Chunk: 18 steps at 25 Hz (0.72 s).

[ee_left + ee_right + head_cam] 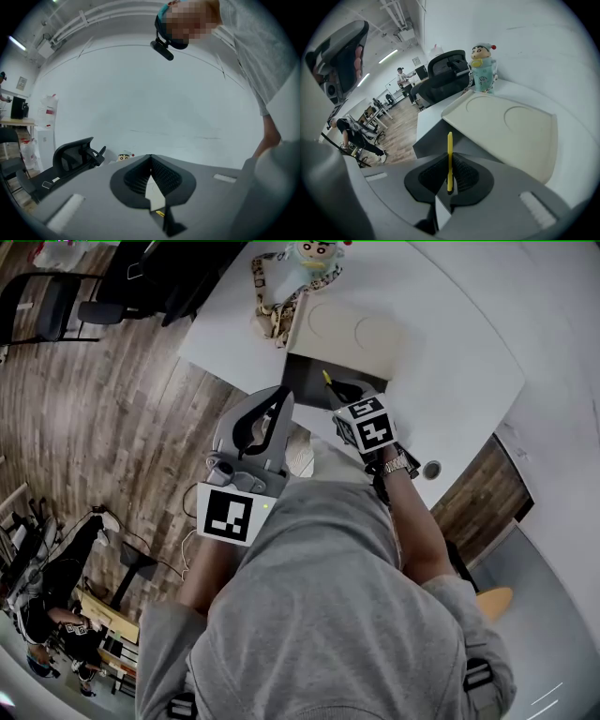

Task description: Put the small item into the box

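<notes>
Yellow stick (449, 145) in right claw (449, 164), box lid (506, 126) ahead, figurine (483, 70) behind.

Open box (307, 382), raised lid (352, 334) behind

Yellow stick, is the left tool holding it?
No, the right tool pinches the yellow stick; the left tool is shut on nothing.

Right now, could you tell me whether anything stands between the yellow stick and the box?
Nothing visible does. The right gripper holds the stick just over the dark opening of the box, and the lid seems to sit back from it.
</notes>
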Available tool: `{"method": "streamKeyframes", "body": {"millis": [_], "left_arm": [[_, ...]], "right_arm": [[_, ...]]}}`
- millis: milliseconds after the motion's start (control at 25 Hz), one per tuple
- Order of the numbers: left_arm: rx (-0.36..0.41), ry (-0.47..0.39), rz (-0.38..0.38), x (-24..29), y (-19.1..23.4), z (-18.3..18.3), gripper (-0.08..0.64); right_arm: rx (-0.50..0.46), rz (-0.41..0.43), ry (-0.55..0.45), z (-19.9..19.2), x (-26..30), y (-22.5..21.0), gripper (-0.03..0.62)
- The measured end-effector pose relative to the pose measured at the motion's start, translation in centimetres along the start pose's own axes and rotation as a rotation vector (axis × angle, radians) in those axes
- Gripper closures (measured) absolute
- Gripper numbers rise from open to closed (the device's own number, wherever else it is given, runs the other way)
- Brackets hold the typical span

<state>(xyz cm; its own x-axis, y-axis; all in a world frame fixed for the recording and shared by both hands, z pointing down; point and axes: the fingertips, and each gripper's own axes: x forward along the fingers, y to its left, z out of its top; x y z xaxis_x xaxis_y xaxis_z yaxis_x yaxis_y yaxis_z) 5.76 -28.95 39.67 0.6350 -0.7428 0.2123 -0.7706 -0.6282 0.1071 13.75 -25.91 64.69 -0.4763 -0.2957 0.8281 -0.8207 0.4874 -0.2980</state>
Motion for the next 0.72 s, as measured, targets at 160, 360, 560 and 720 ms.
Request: {"method": "streamKeyframes", "body": {"millis": [160,360,560,720], "left_arm": [[0.001,0.001,0.007,0.0,0.2,-0.1,0.557],[-0.010,0.006,0.016,0.2,0.3,-0.4,0.557],[-0.022,0.015,0.023,0.5,0.6,-0.9,0.557],[-0.026,0.020,0.030,0.6,0.7,-1.0,0.557]], "right_arm": [[0.002,0.005,0.028,-0.4,0.9,-0.1,0.551],[0.011,-0.005,0.083,-1.5,1.9,-0.4,0.551],[0.008,-0.020,0.126,-2.3,3.1,-1.1,0.551],[0.006,-0.026,0.147,-2.4,3.8,-1.5,0.551]]}}
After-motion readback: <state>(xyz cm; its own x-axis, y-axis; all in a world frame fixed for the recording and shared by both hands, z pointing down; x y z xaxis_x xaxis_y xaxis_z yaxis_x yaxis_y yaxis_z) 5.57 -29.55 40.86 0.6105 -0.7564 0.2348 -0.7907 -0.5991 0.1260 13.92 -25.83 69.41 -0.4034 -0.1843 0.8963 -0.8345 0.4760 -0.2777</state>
